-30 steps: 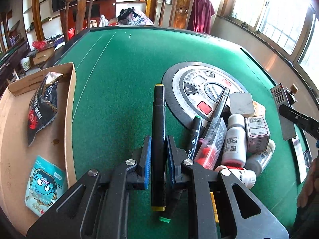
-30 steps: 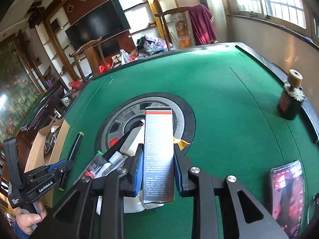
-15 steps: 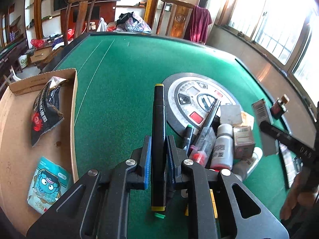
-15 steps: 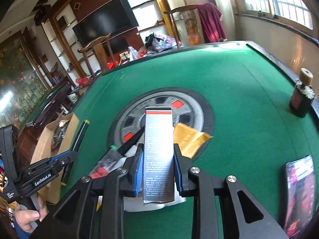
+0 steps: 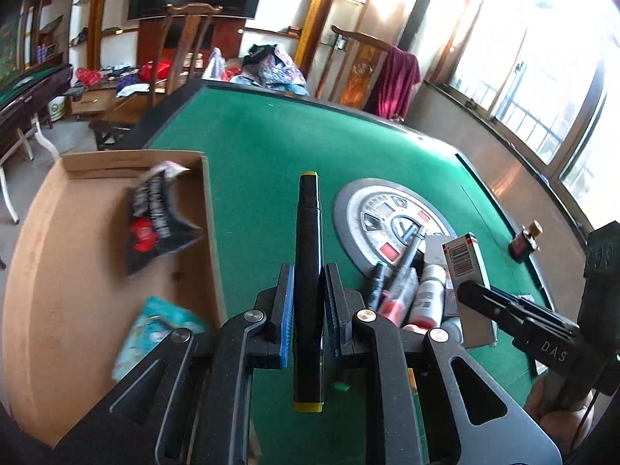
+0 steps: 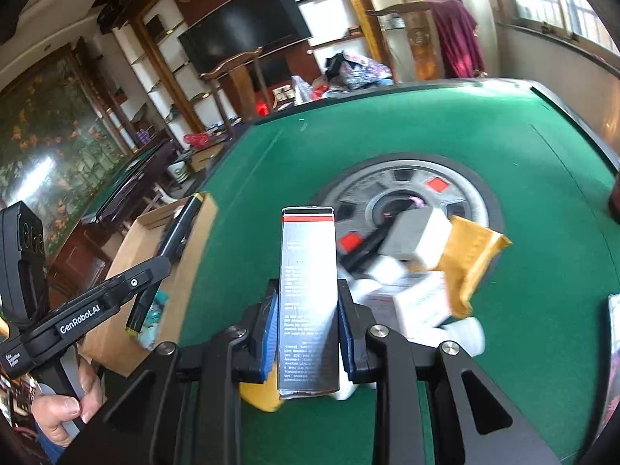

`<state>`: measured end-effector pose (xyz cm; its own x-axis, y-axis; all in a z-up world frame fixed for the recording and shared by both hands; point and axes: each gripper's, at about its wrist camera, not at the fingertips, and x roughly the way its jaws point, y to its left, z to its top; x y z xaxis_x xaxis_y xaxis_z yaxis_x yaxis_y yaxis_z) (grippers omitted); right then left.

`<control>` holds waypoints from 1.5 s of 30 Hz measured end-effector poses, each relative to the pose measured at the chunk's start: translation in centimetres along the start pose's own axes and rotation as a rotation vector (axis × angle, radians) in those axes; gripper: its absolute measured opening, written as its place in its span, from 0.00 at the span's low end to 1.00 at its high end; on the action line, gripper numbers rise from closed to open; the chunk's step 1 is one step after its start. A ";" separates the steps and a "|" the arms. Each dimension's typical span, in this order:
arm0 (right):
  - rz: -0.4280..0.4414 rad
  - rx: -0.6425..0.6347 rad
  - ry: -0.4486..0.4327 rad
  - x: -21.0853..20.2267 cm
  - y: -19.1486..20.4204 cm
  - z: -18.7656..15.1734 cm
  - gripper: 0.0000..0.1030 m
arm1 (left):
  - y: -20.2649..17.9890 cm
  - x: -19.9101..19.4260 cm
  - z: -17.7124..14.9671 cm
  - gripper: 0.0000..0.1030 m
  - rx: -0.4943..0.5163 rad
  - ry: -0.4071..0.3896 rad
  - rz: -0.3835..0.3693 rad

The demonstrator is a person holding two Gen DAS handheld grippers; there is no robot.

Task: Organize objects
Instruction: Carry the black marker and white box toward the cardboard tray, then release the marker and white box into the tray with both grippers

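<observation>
My left gripper [image 5: 307, 294] is shut on a black marker with yellow ends [image 5: 308, 232], lifted above the green table [image 5: 263, 147] beside the cardboard box [image 5: 69, 271]. My right gripper [image 6: 308, 310] is shut on a tall silver carton with a red stripe [image 6: 308, 263], raised over the pile. The pile [image 5: 410, 290] of pens, white bottles and small boxes lies by the round centre panel [image 5: 372, 209]. In the right wrist view the left gripper [image 6: 147, 271] carries its marker [image 6: 174, 240] near the box [image 6: 131, 255]. The left wrist view shows the right gripper [image 5: 480, 294] with the carton [image 5: 465, 263].
In the box lie a black snack packet [image 5: 159, 213] and a teal packet [image 5: 155, 329]. A yellow pouch [image 6: 472, 255] and a grey-white block [image 6: 414, 236] top the pile. A small dark bottle [image 5: 527, 240] stands near the right rim. A phone [image 6: 614, 352] lies at the right.
Both grippers have risen and swung left with their loads. The cardboard box now fills more of the left wrist view, and the pile has slid right in the right wrist view.
</observation>
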<state>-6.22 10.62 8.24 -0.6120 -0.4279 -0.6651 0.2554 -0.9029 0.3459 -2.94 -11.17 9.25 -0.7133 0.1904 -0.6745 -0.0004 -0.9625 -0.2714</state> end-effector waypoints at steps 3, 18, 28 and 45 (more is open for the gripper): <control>0.019 -0.029 0.010 0.3 2.1 0.0 0.25 | 1.5 -1.2 0.1 0.14 -0.023 -0.019 0.009; 0.125 -0.174 0.125 4.7 12.4 -0.1 0.25 | 11.6 -5.0 0.1 0.14 -0.125 -0.037 0.130; 0.147 -0.254 0.242 10.4 18.7 -0.8 0.25 | 17.4 -3.0 2.2 0.16 -0.179 0.041 0.105; 0.014 -0.270 0.252 18.0 22.1 0.1 0.25 | 19.2 3.9 4.3 0.16 -0.181 0.180 0.084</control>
<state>-11.66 -17.00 3.99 -0.4123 -0.4070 -0.8151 0.4717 -0.8608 0.1912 -8.76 -29.78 4.37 -0.5697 0.1584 -0.8065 0.1900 -0.9293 -0.3167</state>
